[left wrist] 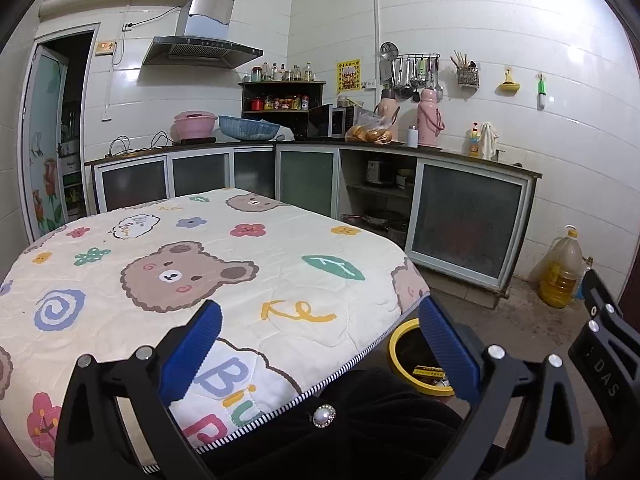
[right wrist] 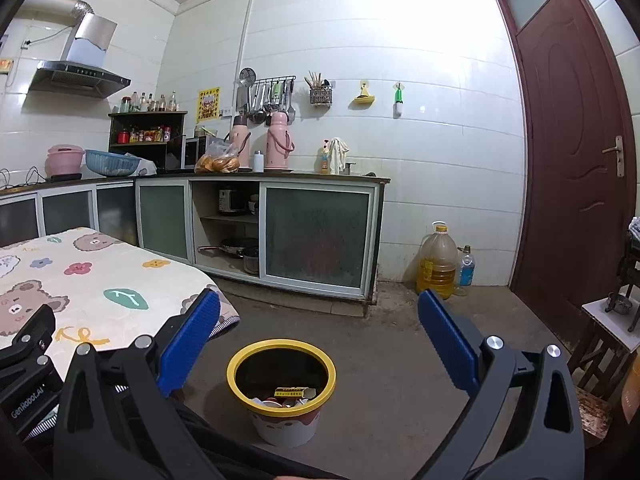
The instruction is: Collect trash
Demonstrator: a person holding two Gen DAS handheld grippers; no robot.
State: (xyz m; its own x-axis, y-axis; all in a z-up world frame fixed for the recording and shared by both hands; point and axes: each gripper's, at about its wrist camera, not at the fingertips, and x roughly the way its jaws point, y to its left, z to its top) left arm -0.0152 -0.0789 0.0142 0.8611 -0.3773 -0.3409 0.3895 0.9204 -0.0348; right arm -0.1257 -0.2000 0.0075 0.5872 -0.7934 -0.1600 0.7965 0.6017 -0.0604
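The room is walled in white tiles (right wrist: 440, 80), glared by overhead light, and floored in stained grey concrete (right wrist: 380, 340). An L-shaped counter with frosted-glass cabinet doors (right wrist: 318, 236) is set along two walls beneath a steel range hood (left wrist: 200, 50). A dark red wooden door (right wrist: 576, 140) is seen at the right, and a table under a bear-print quilted cover (left wrist: 180, 264) is placed near the cabinets.

My left gripper (left wrist: 320, 344) with black angular frame, ribbed blue finger pads (left wrist: 192, 350), round silver screws, my right gripper (right wrist: 319, 342) built the same, white "GenRobot.AI" lettering on its neighbour's black body, my dark garment with a pearl button (left wrist: 324, 416)
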